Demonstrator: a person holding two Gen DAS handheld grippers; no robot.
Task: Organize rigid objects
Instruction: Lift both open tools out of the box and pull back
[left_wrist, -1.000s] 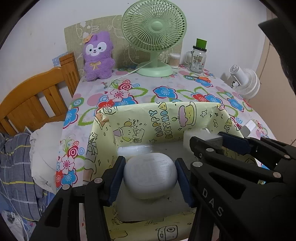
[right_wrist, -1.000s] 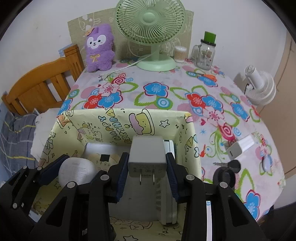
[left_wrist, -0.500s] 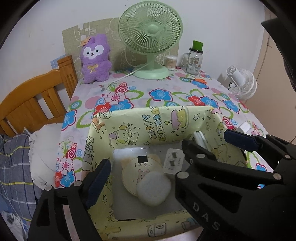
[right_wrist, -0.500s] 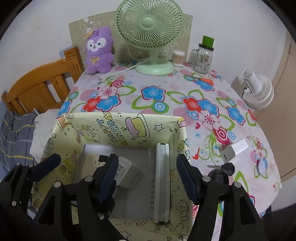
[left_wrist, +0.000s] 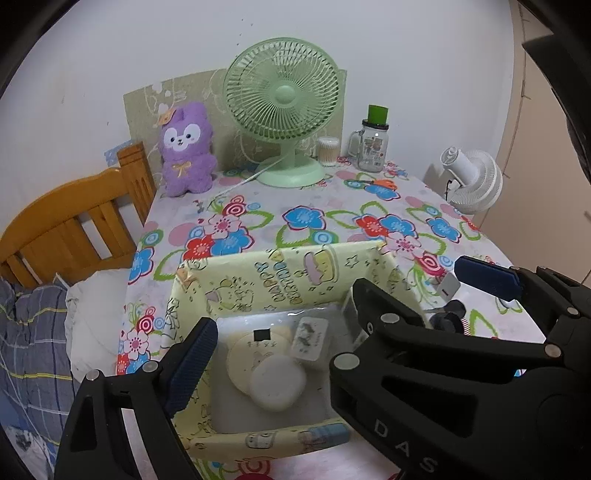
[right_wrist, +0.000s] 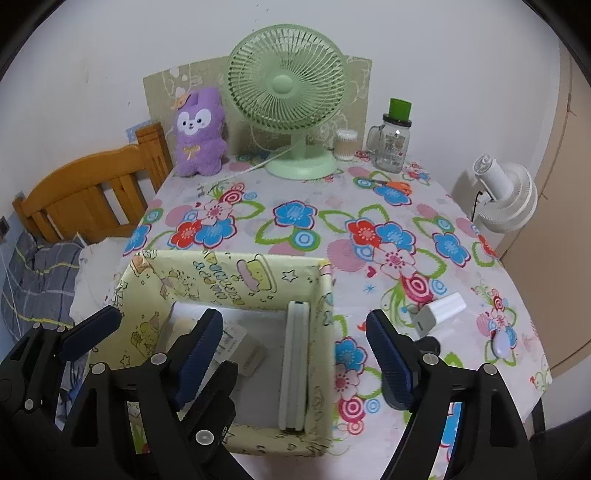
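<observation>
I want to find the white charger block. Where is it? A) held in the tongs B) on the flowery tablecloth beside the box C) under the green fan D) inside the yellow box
B: the white charger block lies on the tablecloth, outside the yellow box, to its right.

I see the yellow cartoon-print box (right_wrist: 258, 273) standing open on the flowered cloth, holding a white oval case (left_wrist: 277, 384) that lies partly over a round cream disc (left_wrist: 245, 350), with a small white charger (left_wrist: 309, 338) flat just beside them. A slim white slab (right_wrist: 294, 363) stands on edge against the box's right wall. Outside the box, to its right, another white charger block (right_wrist: 439, 310) lies on its side.
</observation>
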